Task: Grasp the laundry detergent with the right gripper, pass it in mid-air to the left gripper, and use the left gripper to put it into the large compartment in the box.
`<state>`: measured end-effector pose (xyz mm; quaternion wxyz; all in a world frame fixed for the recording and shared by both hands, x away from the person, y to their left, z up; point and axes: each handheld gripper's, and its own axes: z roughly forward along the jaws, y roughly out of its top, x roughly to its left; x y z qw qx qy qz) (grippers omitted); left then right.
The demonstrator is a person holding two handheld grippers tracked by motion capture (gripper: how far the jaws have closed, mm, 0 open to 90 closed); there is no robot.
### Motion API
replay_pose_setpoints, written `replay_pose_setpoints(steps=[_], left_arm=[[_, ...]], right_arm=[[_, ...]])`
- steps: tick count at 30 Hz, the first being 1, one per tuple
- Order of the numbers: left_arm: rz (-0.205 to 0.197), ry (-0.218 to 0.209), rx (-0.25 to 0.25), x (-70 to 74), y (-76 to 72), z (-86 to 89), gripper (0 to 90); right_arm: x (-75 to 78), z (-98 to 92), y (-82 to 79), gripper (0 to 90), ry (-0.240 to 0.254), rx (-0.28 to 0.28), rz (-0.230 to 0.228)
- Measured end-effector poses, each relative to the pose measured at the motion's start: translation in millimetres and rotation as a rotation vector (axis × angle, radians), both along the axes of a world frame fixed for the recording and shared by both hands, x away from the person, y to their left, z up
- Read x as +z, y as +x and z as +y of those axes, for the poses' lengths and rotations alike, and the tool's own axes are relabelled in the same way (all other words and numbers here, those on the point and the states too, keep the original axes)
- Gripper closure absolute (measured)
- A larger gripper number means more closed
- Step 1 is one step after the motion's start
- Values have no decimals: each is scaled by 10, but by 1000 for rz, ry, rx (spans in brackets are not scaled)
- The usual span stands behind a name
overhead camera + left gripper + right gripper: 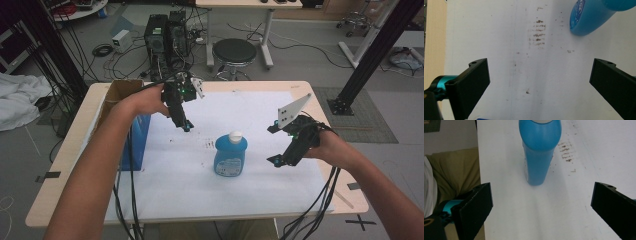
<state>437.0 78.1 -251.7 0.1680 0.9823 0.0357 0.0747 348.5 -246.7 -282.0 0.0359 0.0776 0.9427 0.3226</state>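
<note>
**A:** Take the blue bottle (230,155) as the landmark and go from its left. What's there?

**B:** Farthest left of the bottle is a cardboard box (121,93) at the desk (65,155) edge, with a blue carton (138,142) just beside it. Nearer the bottle, up and to its left, hangs the left hand-held gripper (186,125), apart from the bottle and touching nothing. Its jaws stand wide with only the white sheet (499,30) and some brown smudges (538,32) between them.

**A:** And the bottle itself?

**B:** It stands upright on the white sheet, roughly mid-desk, with its white cap (235,135) on top. Nothing grips it.

**A:** To its right?

**B:** The right hand-held gripper (276,160), near the bottle's lower half, jaws spread wide and empty. In the right gripper view the bottle (539,150) sits straight ahead, beyond the gap between the jaws, not yet inside it.

**A:** So which step is this?

**B:** I'd judge it the approach to a grasp, with the right side lined up best. The next move calls for sliding that gripper forward until the bottle's body sits between the jaws, then closing on its flatter sides, low enough not to tip it.

**A:** How are the arms held?

**B:** The left forearm (95,170) reaches up from the bottom edge, wrist bent so the gripper points down toward the sheet. The right forearm (385,190) comes in from the lower right, its gripper angled down and toward the bottle.
</note>
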Motion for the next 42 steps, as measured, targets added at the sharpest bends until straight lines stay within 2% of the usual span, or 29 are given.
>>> replay_pose_setpoints(steps=[4, 12, 17, 31, 42], left_arm=[[-1, -2, -8, -12, -4, -1, 29], [11, -9, -25, -41, -22, -24, 29], [19, -6, -22, -52, -16, -21, 29], [23, 12, -19, -70, -11, -13, 29], [22, 6, -16, -73, -13, 9, 29]], right_arm=[[-130, 22, 12, 29, 37, 0, 7], [-295, 49, 45, 29, 95, -1, 22], [-376, 59, 64, 29, 126, 0, 23], [-646, 113, 114, 29, 260, -9, 18], [-757, 178, 144, 29, 303, -3, 22]])
